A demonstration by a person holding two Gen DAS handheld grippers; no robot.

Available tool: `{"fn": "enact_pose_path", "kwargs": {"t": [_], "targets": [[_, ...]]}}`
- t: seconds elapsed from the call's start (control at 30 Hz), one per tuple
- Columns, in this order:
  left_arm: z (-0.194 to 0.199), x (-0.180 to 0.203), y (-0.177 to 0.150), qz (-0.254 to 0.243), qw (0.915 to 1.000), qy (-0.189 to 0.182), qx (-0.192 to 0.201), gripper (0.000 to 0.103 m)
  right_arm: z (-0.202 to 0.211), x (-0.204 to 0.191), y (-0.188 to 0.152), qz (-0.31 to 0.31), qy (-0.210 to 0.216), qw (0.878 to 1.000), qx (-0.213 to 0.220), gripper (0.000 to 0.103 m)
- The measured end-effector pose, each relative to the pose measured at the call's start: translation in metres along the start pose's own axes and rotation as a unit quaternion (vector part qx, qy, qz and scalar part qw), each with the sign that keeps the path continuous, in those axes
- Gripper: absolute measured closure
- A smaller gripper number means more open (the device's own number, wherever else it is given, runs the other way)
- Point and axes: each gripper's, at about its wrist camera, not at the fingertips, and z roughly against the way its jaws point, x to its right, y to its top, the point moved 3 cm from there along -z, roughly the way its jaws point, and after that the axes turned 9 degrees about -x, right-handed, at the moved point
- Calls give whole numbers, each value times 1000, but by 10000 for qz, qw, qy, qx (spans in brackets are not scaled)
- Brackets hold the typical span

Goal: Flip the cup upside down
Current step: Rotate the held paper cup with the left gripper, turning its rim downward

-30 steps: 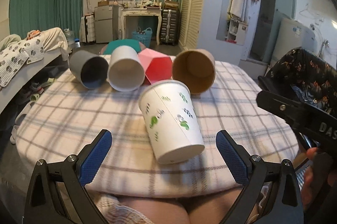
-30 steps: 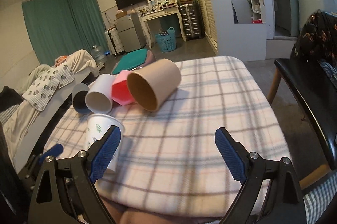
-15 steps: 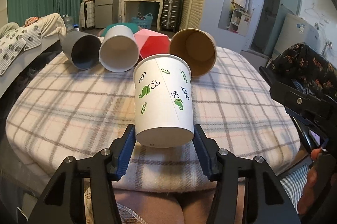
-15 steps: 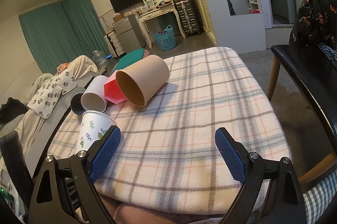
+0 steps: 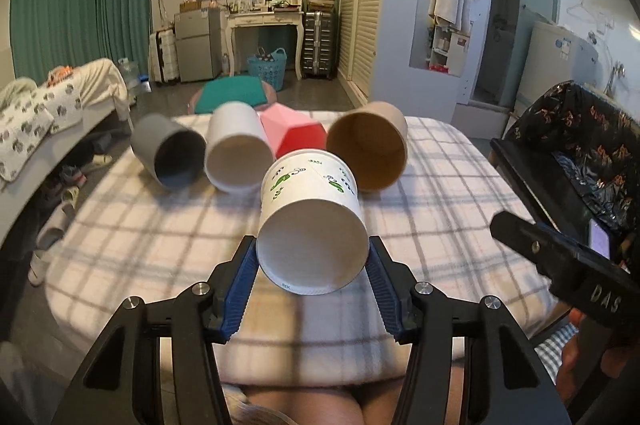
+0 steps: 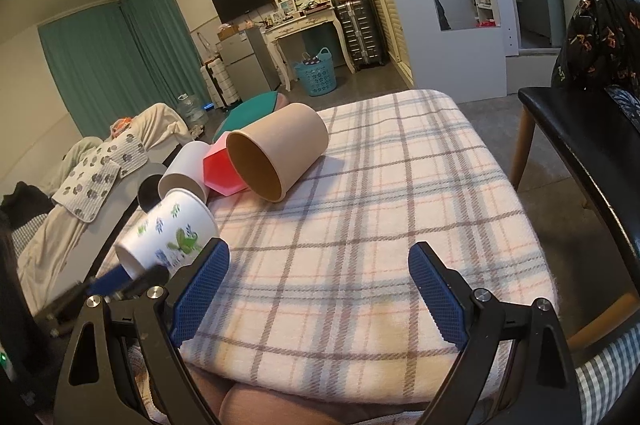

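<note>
My left gripper (image 5: 312,285) is shut on a white paper cup with green leaf prints (image 5: 310,193). The cup is lifted off the plaid tablecloth (image 5: 160,237) and tipped, with its open mouth towards the camera. In the right wrist view the same cup (image 6: 168,235) hangs tilted at the left, above the table's near left edge, held by the left gripper's fingers (image 6: 116,279). My right gripper (image 6: 318,295) is open and empty, low over the near edge of the table.
Four cups lie on their sides in a row at the far side: grey (image 5: 170,155), white (image 5: 238,155), pink (image 5: 292,133), brown (image 5: 370,155). A black chair with a patterned bag (image 6: 592,97) stands to the right. A bed (image 5: 44,113) is at the left.
My left gripper closed on the paper cup, lifted it from the cloth and tipped it so its mouth turns towards the camera. The right gripper stayed open and barely moved.
</note>
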Motion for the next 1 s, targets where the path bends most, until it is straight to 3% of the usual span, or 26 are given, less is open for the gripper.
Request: {"fn": "enact_pose_path", "kwargs": {"t": [0.1,0.23,0.37,0.6,0.77,1.0], "targets": [[-2,-3,9,-79,10000,49,-35,47,-1,0,0,-14,23,10000,-3,12],[-13,-8,16,20,9992,-67,-385,48,-4,2,0,-33,36,10000,-52,12],[-9,-1,20,-374,9974,-64,-615,48,-5,4,0,-51,32,10000,-69,12],[-1,7,21,-1079,9842,-91,-1401,48,-7,7,3,-138,76,9999,-45,12],[-17,12,28,-1063,9767,-197,-1854,48,-11,8,6,-163,107,9998,-73,12],[-34,14,48,-932,9828,-189,-1585,48,-18,11,7,-149,43,9998,-136,12]]}}
